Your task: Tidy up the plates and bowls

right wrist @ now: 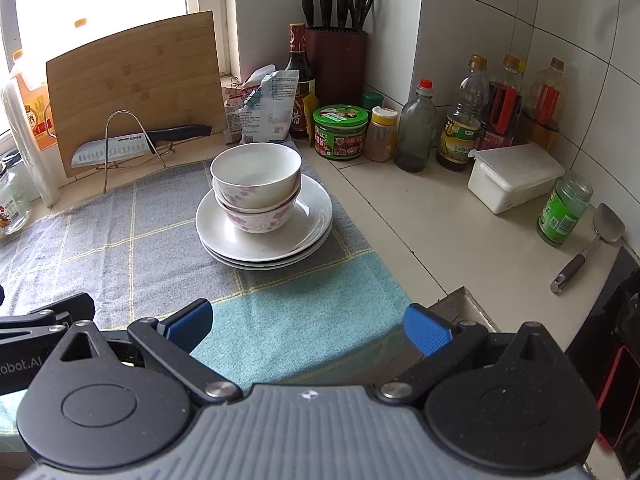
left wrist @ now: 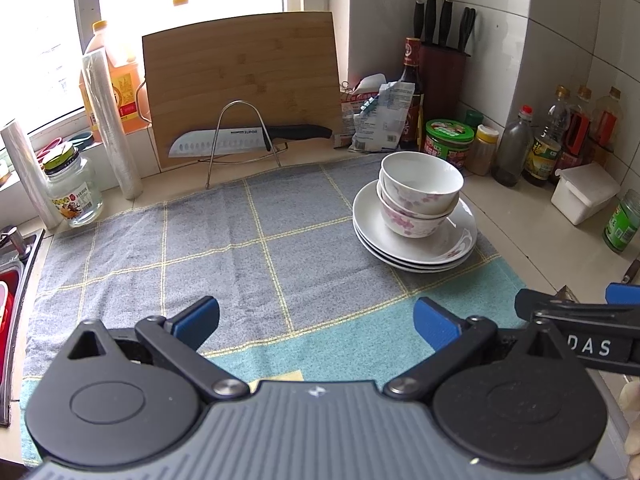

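Both my left tongs (left wrist: 316,322) and right tongs (right wrist: 308,326) are released, holding nothing; two bowls (right wrist: 256,188) sit on stacked plates (right wrist: 280,240). I should grip the top bowl by its rim and lift straight; tilting could drag the lower one.

Two nested bowls (right wrist: 256,184) on plate stack (right wrist: 312,216), on towel (right wrist: 120,248). Behind: cutting board (right wrist: 136,80), knife (right wrist: 132,146) in rack. Right: jars, bottles.

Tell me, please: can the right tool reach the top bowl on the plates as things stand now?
Probably yes. The right tool is open and empty, and the top bowl sits ahead of it on the stacked plates. Only bare towel lies between them; the jars and bottles stand behind and to the side.
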`<state>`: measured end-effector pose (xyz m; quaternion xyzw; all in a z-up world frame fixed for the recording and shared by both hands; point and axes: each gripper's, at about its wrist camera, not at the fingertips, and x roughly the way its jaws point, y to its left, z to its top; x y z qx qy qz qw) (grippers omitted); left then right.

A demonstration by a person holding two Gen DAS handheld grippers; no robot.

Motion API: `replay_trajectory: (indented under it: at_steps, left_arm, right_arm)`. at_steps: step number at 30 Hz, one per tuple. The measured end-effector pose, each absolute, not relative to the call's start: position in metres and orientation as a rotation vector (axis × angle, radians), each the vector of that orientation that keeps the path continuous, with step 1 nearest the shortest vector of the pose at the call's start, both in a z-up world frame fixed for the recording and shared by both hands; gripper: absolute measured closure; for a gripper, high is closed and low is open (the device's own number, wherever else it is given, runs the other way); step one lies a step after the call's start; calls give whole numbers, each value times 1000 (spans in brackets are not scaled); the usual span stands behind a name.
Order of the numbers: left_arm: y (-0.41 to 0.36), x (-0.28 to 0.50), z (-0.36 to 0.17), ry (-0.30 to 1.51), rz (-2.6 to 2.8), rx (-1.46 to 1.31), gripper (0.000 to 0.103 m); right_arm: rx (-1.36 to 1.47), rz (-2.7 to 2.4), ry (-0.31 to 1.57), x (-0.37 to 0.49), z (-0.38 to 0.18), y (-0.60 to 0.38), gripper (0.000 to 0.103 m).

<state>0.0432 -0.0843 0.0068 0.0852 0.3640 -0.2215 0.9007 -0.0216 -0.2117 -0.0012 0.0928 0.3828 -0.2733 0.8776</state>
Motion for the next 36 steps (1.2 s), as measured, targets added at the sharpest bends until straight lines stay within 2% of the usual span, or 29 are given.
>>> replay_trajectory:
  at_steps: [36]
  left_arm:
    - [-85, 50, 5, 769, -439, 194, 1]
  right_arm:
    - [189, -565, 798, -15, -2, -216, 0]
